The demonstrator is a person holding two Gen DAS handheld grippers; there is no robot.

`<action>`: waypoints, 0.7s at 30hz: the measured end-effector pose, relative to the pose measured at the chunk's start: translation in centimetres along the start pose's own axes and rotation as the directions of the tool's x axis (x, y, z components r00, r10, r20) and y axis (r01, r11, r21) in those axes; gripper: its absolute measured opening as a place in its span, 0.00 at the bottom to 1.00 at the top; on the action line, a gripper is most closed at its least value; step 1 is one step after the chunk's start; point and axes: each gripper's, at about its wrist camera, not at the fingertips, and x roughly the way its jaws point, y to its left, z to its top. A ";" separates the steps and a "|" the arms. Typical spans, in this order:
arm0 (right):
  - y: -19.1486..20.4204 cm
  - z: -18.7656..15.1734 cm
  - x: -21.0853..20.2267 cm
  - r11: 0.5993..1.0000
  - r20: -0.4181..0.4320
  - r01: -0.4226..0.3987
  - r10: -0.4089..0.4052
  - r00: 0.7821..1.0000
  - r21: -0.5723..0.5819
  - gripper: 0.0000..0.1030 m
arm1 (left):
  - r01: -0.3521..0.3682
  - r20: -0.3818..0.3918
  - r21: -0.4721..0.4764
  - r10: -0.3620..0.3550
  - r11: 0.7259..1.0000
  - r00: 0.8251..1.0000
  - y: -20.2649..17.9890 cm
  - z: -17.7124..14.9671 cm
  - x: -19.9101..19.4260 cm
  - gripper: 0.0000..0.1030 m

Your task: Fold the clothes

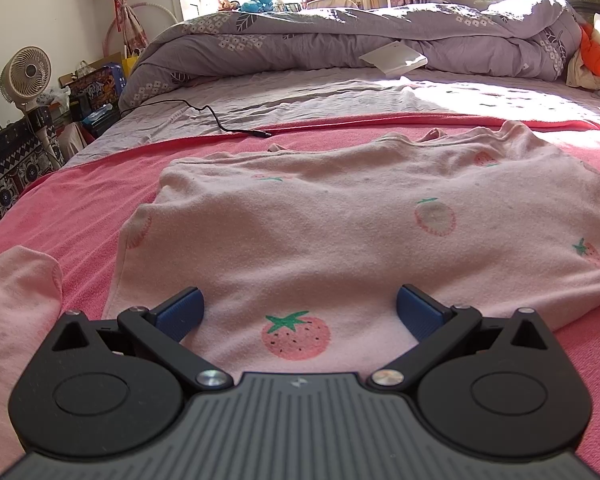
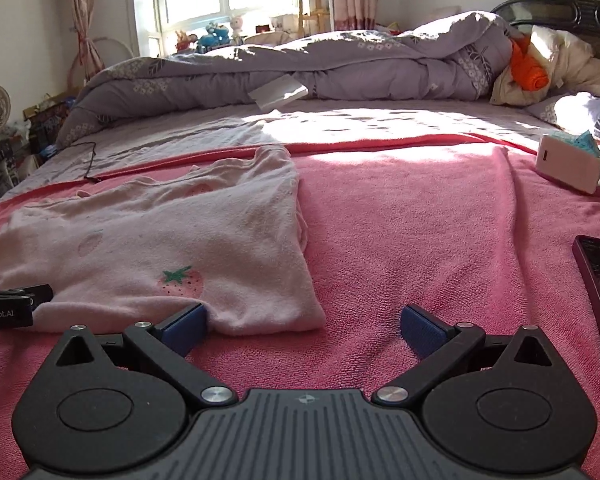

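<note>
A pink strawberry-print top [image 1: 340, 232] lies flat on a pink blanket [image 2: 420, 240], its right side already folded inward. The left gripper [image 1: 300, 312] hovers over the top's near hem, the right gripper [image 2: 304, 328] over its near right corner; both gape wide, empty. A sleeve [image 1: 16, 292] left of the top remains unfolded.

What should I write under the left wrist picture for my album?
Open left claw hovering over the near hem of a pink strawberry shirt spread on a pink blanket.
</note>
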 end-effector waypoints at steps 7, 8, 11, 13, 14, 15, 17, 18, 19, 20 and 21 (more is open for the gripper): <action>-2.8 -0.1 -1.2 0.998 0.000 0.061 -0.061 0.998 0.033 1.00 | -0.026 0.012 0.050 0.026 0.998 1.000 3.3 -1.4 -2.5 1.00; -3.5 -0.1 -1.5 0.997 0.002 0.064 -0.065 0.998 0.038 1.00 | -0.039 0.015 0.054 0.038 0.998 0.999 4.1 -1.7 -3.0 1.00; -3.8 0.7 -2.5 0.998 0.057 0.025 -0.028 0.998 0.056 1.00 | -0.099 0.006 0.055 0.099 0.994 0.995 6.2 -2.2 -4.1 1.00; -2.8 1.7 -2.8 0.998 0.111 -0.041 0.036 0.993 0.037 1.00 | -0.138 0.017 0.063 0.137 0.988 0.990 6.7 -1.9 -5.1 1.00; -2.0 2.3 -2.6 0.997 0.129 -0.075 0.072 0.989 0.016 1.00 | -0.176 0.039 0.070 0.173 0.982 0.984 6.6 -1.5 -5.8 1.00; -0.9 2.7 -2.2 0.994 0.135 -0.108 0.108 0.985 -0.012 1.00 | -0.198 0.075 0.079 0.193 0.977 0.978 6.5 -1.0 -6.6 1.00; 1.3 3.4 -1.1 0.982 0.126 -0.175 0.182 0.975 -0.067 1.00 | -0.182 0.162 0.093 0.165 0.979 0.973 6.0 0.6 -8.0 1.00; 2.3 3.6 -0.4 0.974 0.109 -0.209 0.218 0.970 -0.091 1.00 | -0.159 0.196 0.097 0.138 0.982 0.971 5.8 1.5 -8.3 1.00; 3.4 3.3 0.9 0.967 0.053 -0.231 0.238 0.970 -0.109 1.00 | -0.135 0.219 0.102 0.110 0.986 0.969 5.4 2.5 -8.1 1.00; 4.4 3.0 2.3 0.960 -0.015 -0.251 0.251 0.968 -0.125 1.00 | -0.116 0.227 0.106 0.090 0.988 0.970 5.1 3.4 -7.5 1.00; 5.2 2.5 3.6 0.958 -0.083 -0.248 0.238 0.968 -0.145 1.00 | -0.103 0.221 0.110 0.077 0.989 0.972 4.8 4.3 -6.4 1.00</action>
